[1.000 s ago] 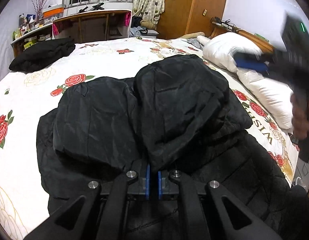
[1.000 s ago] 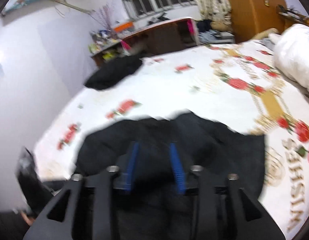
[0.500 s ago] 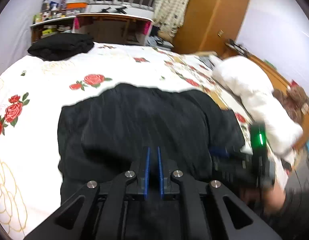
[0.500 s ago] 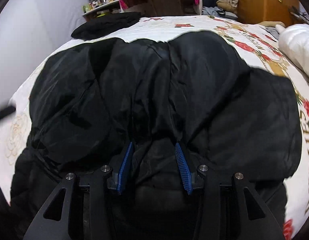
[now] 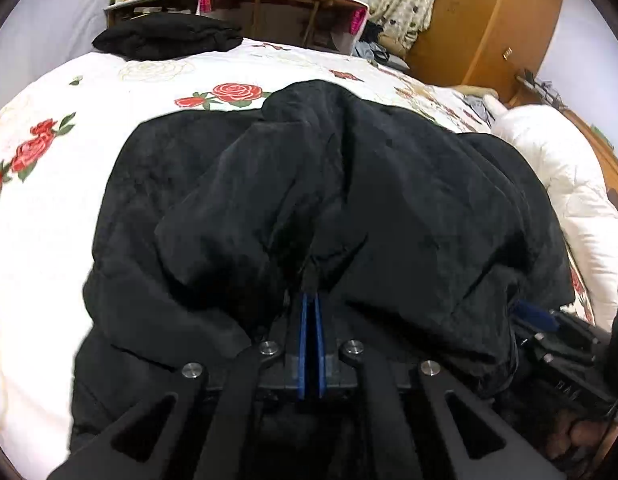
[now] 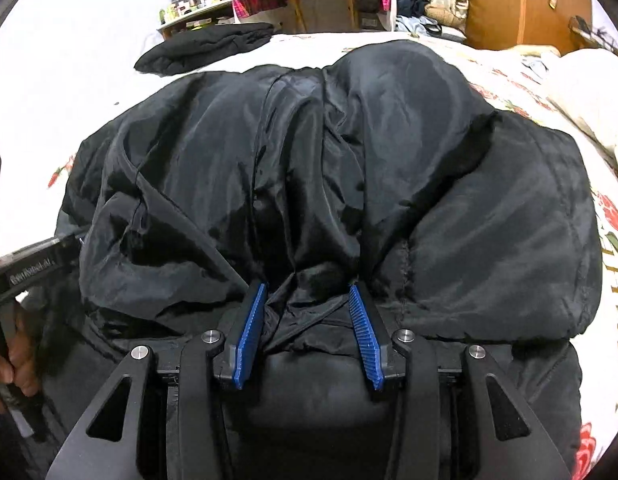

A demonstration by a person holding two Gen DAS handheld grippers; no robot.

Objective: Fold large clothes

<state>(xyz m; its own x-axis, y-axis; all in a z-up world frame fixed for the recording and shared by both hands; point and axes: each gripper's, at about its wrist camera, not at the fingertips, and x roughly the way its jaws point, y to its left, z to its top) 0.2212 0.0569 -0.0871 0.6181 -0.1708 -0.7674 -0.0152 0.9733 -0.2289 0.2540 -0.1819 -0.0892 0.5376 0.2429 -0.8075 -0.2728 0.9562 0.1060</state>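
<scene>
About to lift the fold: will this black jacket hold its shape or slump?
The black jacket will likely slump: it drapes in soft puffy folds. Its shiny lining looks slippery, so the open right gripper may lose it. The left gripper pinches only one bunch.

Left gripper (image 5: 310,300) jaws pressed together, right gripper (image 6: 307,300) jaws spread apart, both level.

Both views are bright from indoor light above, and no window light is visible. The white bedsheet (image 6: 89,92) is overexposed at the left of the right wrist view, almost without pattern. The black jacket (image 6: 389,152) shows soft sheen there, but looks grainy and slightly blurred in the left view. The fisheye bends the edges, with dark corners.
</scene>
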